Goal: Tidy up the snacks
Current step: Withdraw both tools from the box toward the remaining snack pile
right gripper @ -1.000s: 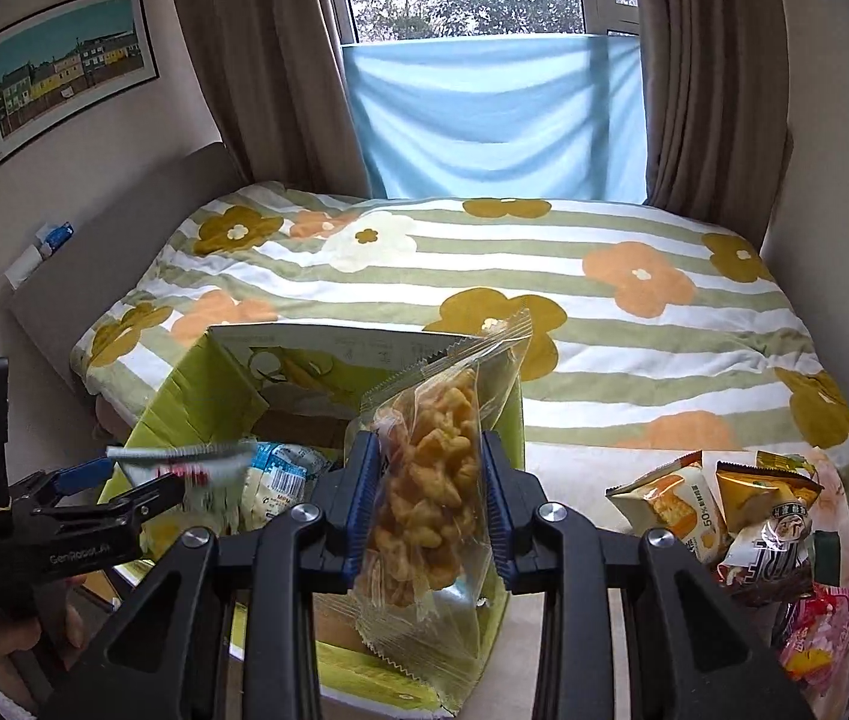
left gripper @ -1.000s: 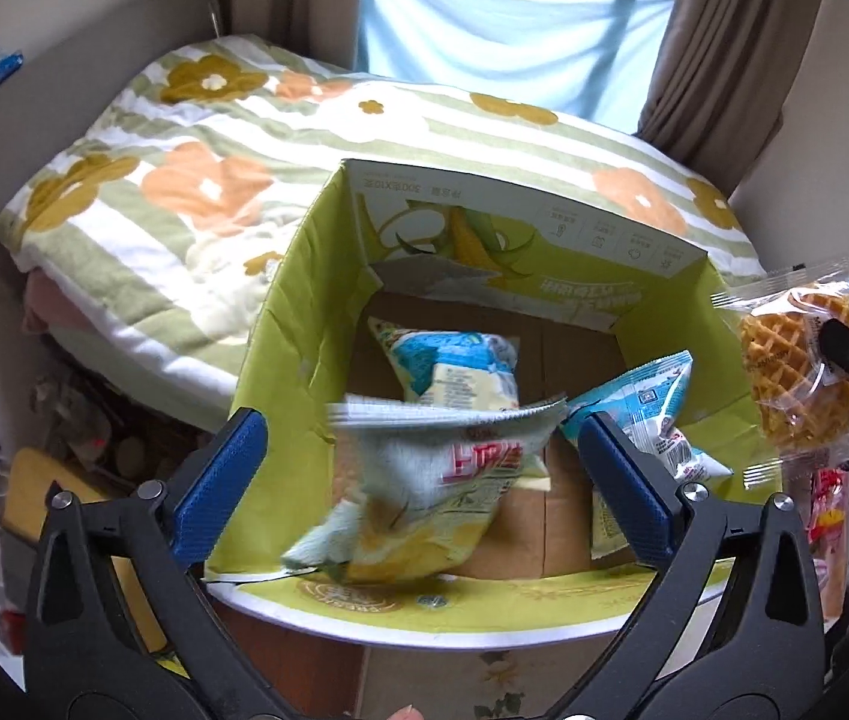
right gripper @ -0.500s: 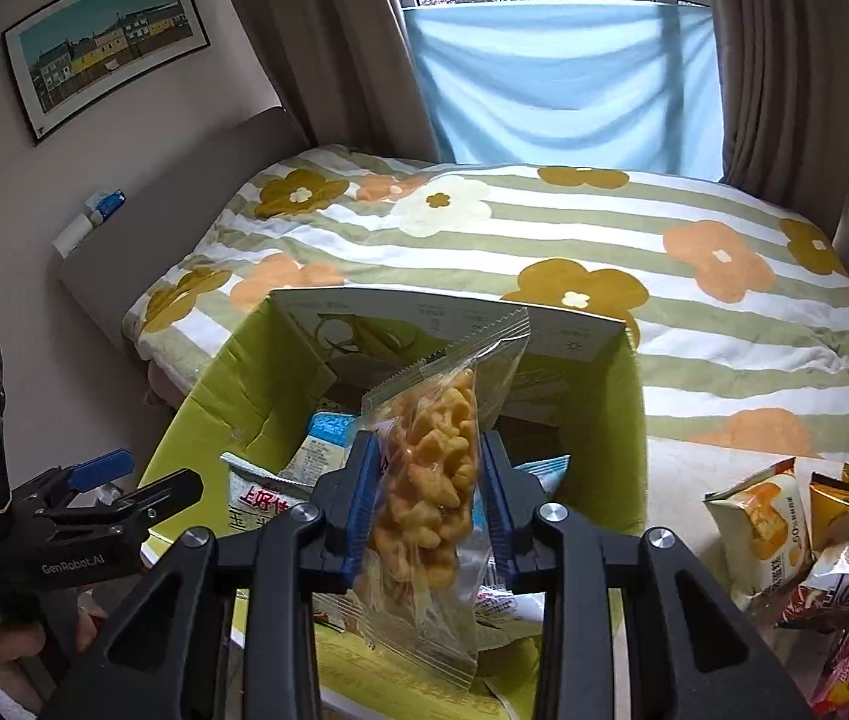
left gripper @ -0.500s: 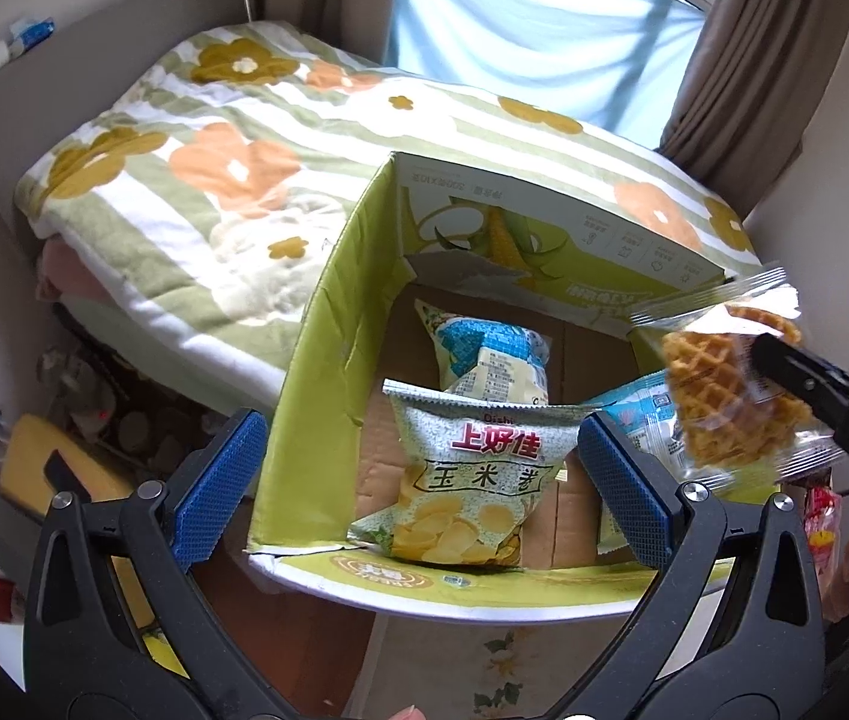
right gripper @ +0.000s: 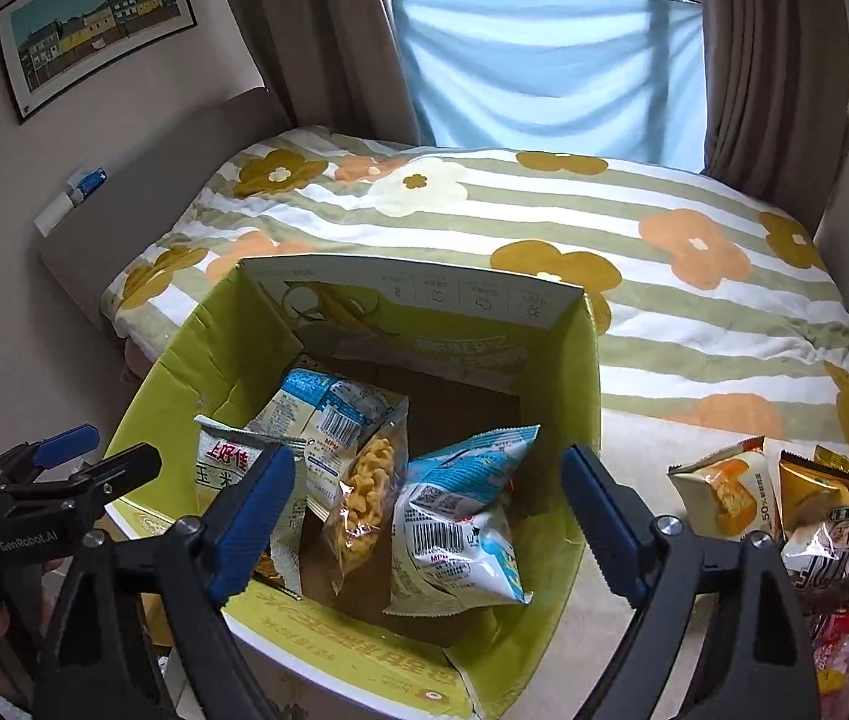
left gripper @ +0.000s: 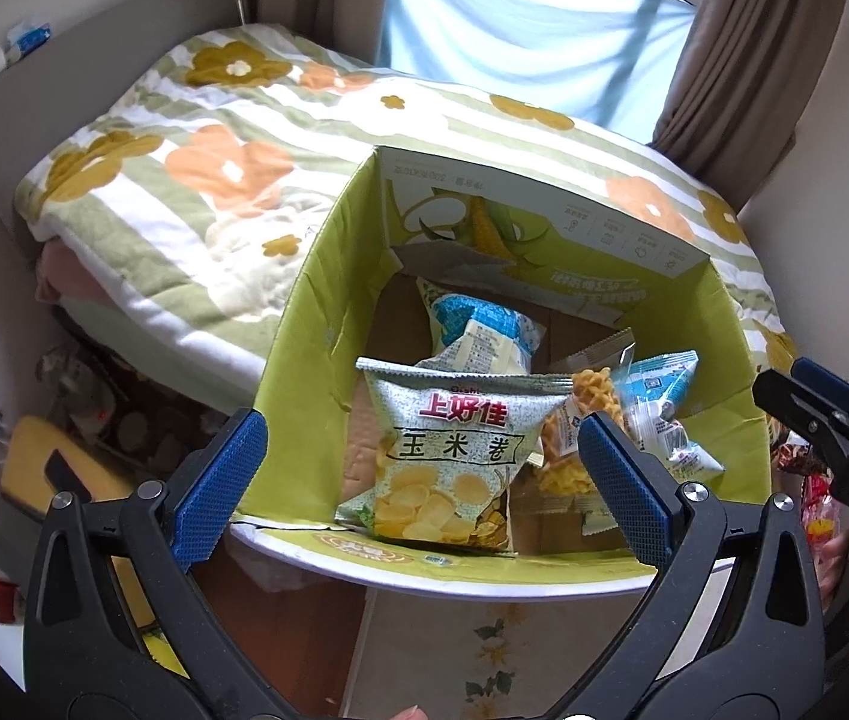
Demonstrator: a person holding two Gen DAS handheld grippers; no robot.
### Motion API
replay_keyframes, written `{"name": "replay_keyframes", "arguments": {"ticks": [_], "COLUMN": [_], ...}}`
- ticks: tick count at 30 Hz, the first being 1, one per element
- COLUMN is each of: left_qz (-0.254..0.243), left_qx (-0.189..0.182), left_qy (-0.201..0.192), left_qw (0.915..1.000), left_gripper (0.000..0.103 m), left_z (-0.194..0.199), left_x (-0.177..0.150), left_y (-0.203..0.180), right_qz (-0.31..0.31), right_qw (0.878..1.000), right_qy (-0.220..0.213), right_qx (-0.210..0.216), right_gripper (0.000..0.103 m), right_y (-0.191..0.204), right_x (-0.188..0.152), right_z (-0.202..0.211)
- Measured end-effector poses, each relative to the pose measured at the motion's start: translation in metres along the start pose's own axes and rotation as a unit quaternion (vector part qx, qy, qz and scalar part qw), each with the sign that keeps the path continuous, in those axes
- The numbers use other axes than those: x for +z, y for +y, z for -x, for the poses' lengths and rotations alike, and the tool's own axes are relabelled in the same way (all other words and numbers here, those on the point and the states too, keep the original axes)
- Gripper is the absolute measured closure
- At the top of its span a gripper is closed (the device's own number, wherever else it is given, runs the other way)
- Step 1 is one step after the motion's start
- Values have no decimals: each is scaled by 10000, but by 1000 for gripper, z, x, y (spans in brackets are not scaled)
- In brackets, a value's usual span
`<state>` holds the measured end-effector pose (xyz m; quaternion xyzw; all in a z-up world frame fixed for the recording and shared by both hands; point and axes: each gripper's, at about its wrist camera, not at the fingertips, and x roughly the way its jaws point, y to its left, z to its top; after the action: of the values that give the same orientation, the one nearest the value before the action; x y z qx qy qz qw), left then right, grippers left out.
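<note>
The right gripper [right gripper: 427,516] was opening wide above the green box [right gripper: 583,420], nothing between its pads. The waffle snack bag [right gripper: 364,495] lay inside, between two blue packets. The left gripper [left gripper: 424,480] stood wide and empty too.

The box [right gripper: 580,372] stands before the bed [right gripper: 544,222]. In it, the corn-roll bag [left gripper: 454,456] lies at the left, the waffle packet [right gripper: 364,492] in the middle, a pouch [right gripper: 460,528] to the right and another pouch [right gripper: 328,414] behind. More snacks [right gripper: 724,492] lie right of the box.
</note>
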<state>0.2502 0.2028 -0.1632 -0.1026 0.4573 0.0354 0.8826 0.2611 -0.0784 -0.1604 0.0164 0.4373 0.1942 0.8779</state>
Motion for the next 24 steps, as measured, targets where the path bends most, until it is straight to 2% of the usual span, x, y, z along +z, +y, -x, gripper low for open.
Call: {"name": "replay_keyframes", "arguments": {"ticks": [9, 16, 24], "left_qz": [-184, -431, -717], "left_qx": [-145, -376, -878], "left_qy": [-131, -198, -209], "left_qw": [9996, 9982, 9933], "left_gripper": [0, 0, 0], "left_z": [16, 25, 28], "left_x": [1, 4, 7], "left_y": [-7, -20, -57], "right_qz": [-101, -327, -644], "right_qw": [9998, 9982, 9941], "right_qy": [-120, -328, -328], "right_qx": [-116, -388, -806], "right_gripper": [15, 15, 15], "right_y": [4, -3, -25], "right_x": [-10, -20, -40], "right_z": [21, 46, 76]}}
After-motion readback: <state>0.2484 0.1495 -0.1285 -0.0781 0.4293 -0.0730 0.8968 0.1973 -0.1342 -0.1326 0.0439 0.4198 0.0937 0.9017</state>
